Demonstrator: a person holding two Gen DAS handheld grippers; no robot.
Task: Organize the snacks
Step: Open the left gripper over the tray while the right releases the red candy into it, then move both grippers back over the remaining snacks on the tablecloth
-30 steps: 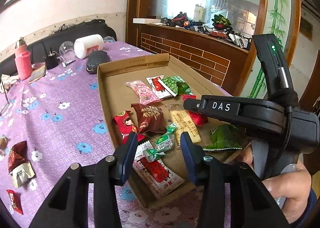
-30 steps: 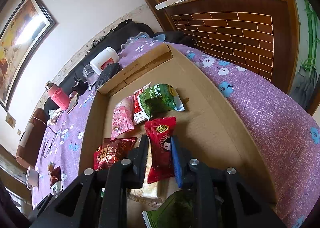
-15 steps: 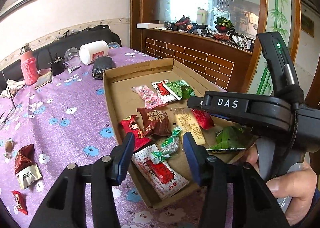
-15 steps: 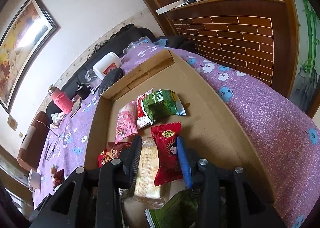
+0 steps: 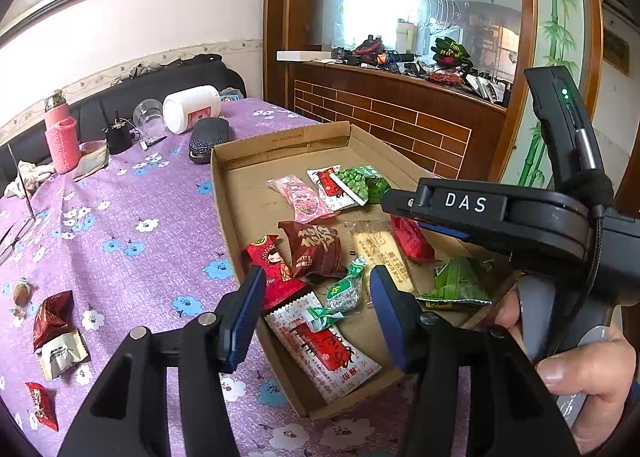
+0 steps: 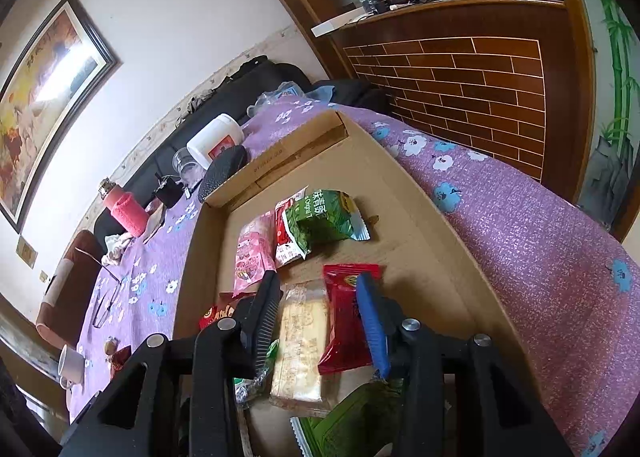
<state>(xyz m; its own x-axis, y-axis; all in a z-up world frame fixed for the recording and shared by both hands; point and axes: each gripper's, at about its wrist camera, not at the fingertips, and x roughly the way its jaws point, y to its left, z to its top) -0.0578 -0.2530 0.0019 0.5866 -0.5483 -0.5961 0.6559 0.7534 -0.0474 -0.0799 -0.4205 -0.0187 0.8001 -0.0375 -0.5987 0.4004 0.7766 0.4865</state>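
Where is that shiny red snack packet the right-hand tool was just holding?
The red packet lies flat in the cardboard box, between the open fingers of the right gripper, beside a pale clear-wrapped bar on its left.

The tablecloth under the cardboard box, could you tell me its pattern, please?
Purple tablecloth with blue and white flowers; clearest in left wrist view.

— Where do your snacks lie?
— Most lie flat in your shallow cardboard tray [image 5: 224, 193]: a pink packet [image 5: 298, 199], a green pea bag [image 6: 320, 219] overlapping a red-and-white one [image 5: 329, 187], a brown pouch [image 5: 316, 245], a pale long bar [image 6: 300, 341] beside a red packet [image 6: 346, 321].
— And outside it?
— On your purple surface [image 5: 120, 225], a dark red packet [image 5: 52, 317] touching a white one [image 5: 62, 353], and a small red packet [image 5: 42, 405] nearby.
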